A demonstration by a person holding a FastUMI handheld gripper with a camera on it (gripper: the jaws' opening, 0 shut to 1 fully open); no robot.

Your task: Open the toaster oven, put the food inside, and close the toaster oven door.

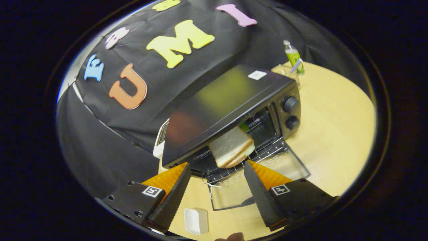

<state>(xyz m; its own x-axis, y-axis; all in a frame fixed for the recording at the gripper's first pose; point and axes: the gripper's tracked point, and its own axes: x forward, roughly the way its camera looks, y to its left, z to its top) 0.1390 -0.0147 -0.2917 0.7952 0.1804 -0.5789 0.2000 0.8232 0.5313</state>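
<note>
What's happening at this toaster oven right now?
A person's handheld gripper hangs open in front of the toaster oven, whose door lies folded down. The bread slices sit on the rack just ahead of the fingers, touching neither. The door is not yet closed.

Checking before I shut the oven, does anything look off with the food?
The bread lies on the toaster oven rack, poking out past the front over the open door. The open gripper sits just short of it.
</note>
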